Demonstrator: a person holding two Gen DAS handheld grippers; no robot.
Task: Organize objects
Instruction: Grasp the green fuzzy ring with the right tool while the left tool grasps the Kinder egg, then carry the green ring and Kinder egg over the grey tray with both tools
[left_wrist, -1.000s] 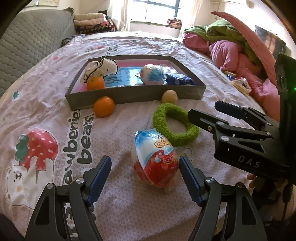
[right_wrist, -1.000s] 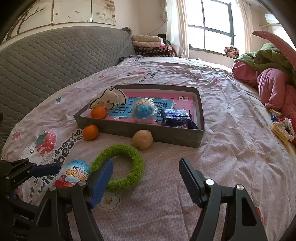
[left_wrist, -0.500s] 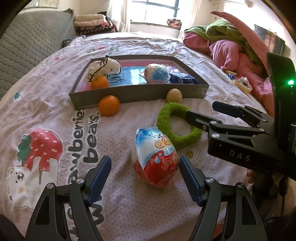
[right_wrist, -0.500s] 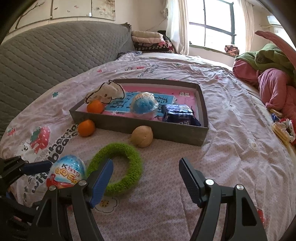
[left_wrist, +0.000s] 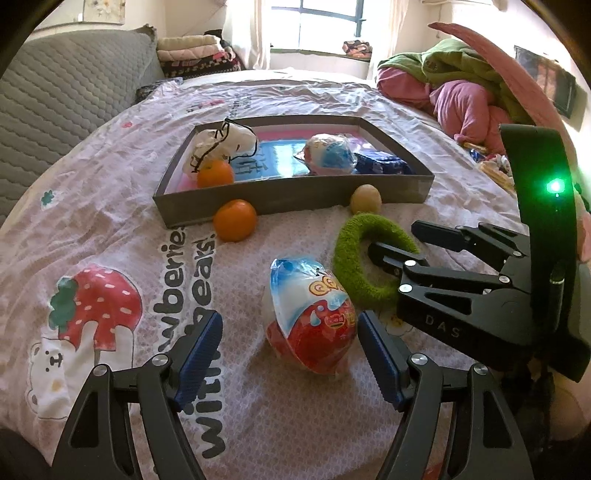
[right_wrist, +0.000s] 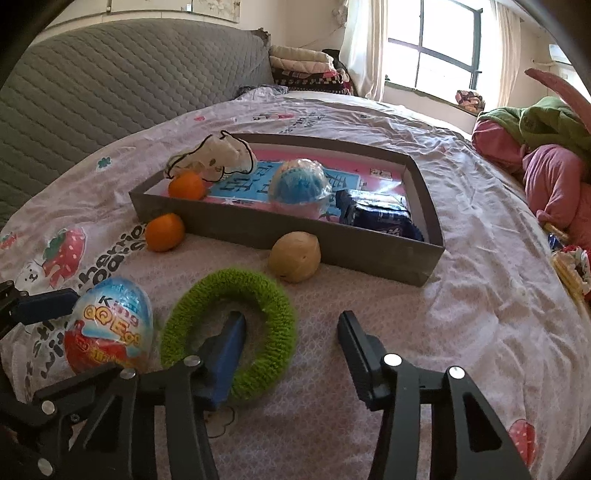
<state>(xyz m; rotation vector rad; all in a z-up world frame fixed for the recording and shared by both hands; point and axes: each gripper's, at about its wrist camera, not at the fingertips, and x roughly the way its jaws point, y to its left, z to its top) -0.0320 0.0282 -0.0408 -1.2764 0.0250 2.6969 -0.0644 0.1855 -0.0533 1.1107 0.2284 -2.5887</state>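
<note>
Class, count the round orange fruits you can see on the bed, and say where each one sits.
2. One round orange fruit lies inside the shallow grey tray, at its near-left corner. The other rests on the bedsheet just outside that corner. Others might be hidden behind tray items.

Bed: a pale pink sheet (right_wrist: 461, 229) printed with strawberries and bears
Headboard: grey quilted padding (right_wrist: 110, 85) along the left
Window: dark-framed panes (right_wrist: 439, 51) at the far end, white curtain (right_wrist: 360, 48) beside it
Light: bright daylight (panes blown out)
Far corner: folded blankets (right_wrist: 306, 66), stacked
Right side: heaped pink and green bedding (left_wrist: 461, 85)
Walls: cream
</note>
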